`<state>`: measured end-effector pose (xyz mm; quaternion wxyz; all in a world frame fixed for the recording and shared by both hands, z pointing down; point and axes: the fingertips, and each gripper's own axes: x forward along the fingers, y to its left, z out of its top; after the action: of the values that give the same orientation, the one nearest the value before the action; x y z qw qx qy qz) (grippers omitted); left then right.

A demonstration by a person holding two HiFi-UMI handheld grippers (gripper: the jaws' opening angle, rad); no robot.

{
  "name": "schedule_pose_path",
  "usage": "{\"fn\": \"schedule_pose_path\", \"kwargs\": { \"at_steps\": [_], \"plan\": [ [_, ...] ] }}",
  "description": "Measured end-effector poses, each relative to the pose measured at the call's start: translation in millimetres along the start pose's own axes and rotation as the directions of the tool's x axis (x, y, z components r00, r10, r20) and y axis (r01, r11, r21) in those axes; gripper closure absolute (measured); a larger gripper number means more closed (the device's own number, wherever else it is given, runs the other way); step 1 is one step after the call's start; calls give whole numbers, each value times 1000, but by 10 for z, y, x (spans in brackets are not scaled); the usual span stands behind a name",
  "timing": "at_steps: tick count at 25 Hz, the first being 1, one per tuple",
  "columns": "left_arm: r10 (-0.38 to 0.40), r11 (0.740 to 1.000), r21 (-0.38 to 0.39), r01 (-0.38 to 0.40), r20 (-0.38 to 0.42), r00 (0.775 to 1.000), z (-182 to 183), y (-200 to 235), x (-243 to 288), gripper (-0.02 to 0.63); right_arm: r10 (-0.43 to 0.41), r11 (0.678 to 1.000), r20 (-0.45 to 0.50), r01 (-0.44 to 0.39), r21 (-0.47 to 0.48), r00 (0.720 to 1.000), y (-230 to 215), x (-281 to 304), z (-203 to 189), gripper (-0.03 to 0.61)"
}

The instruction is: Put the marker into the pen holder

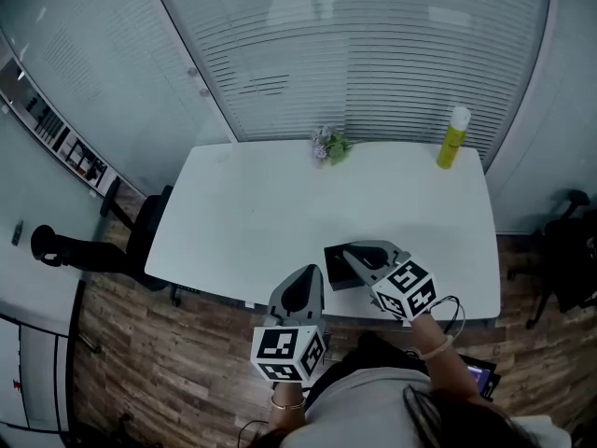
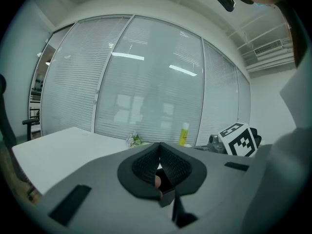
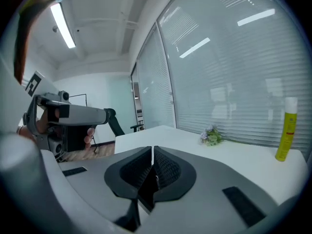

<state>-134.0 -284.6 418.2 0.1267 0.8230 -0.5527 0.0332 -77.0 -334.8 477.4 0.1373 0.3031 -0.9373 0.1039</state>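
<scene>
Pen holder [image 1: 338, 269]: dark box at the tabletop's [image 1: 280, 222] near edge, right by the right gripper's tip
Left gripper [image 1: 312, 271]: fingers pressed together, nothing gripped
Right gripper [image 1: 349, 247]: fingers closed to a thin slit, empty
Tabletop: white, with a yellow bottle [image 1: 453, 138] and flower sprig [image 1: 329, 145] along the far edge
Room: blinds [image 1: 373, 45] behind glass, wood floor [image 1: 121, 343], black chair [image 1: 140, 236] on the left

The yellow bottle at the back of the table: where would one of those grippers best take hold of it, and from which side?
Grip the yellow bottle round the middle of its body, below the white cap, coming in level from the near side. It stands upright, slim and round, with bare table around it. The right gripper is on its side, jaws together for now.
</scene>
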Motion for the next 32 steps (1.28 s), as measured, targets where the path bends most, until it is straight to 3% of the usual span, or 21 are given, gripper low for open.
{"fn": "schedule_pose_path", "kwargs": {
  "at_steps": [11, 22, 28, 32],
  "plan": [
    [-24, 1000, -4, 24, 17, 1000, -45, -117, -276, 595, -80, 996, 112, 75, 53, 991, 130, -414, 163, 551],
    [-70, 998, 0, 70, 63, 996, -64, -252, -616, 595, -178, 984, 145, 180, -1, 973, 411, -801, 202, 551],
    [-79, 997, 26, 78, 61, 995, -94, -378, -700, 595, -201, 980, 164, 200, 19, 966, 344, -884, 207, 551],
    [-45, 999, 25, 43, 68, 997, -44, -351, -687, 595, -162, 986, 171, 166, -12, 972, 403, -843, 308, 551]
  ]
}}
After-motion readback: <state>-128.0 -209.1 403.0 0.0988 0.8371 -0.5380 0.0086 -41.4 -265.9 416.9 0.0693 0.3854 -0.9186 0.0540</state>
